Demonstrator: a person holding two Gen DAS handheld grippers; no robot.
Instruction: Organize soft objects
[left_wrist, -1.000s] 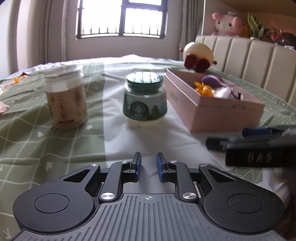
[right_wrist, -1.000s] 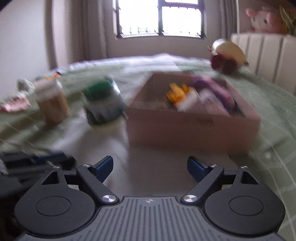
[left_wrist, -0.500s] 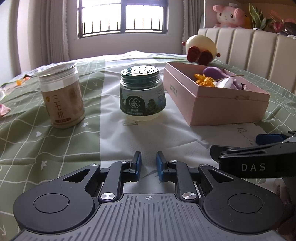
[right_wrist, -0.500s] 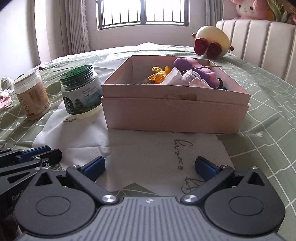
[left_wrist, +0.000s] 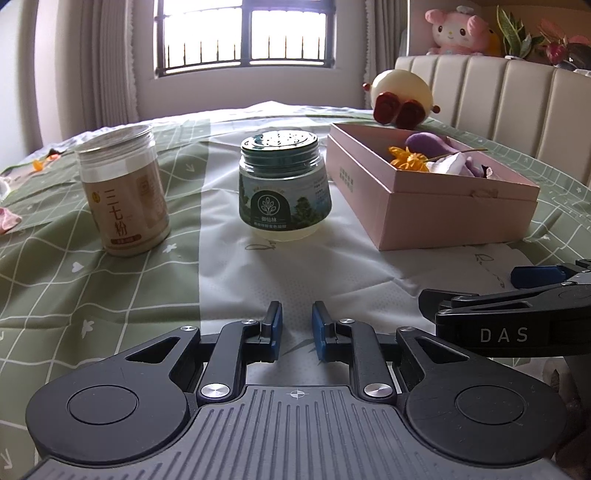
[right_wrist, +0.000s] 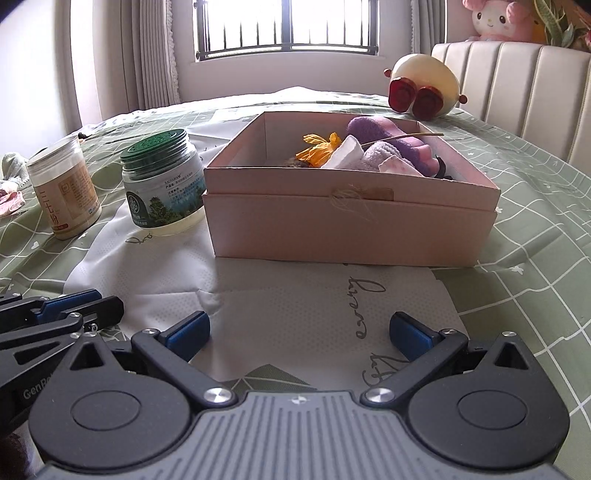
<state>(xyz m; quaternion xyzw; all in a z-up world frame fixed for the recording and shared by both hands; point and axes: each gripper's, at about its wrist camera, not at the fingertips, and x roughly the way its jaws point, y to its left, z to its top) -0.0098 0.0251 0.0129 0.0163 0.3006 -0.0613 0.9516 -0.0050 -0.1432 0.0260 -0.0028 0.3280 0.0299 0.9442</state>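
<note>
Both cameras are sitting low over my bed, looking forward and slightly down past my own fingers. My left view is facing the green-lidded jar (left_wrist: 283, 186); my right is facing the pink box (right_wrist: 349, 218) closely. Both are sharing jar, box and window (left_wrist: 245, 33).

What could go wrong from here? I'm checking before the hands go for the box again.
1. The thin stem sticks out over the pink box's rim; a gripper reaching in could snag it and drag the orange flower out.
2. The green-lidded jar stands close beside the box; nudging the box sideways might knock it.
3. The left gripper and the open right gripper are close together and could collide.
</note>
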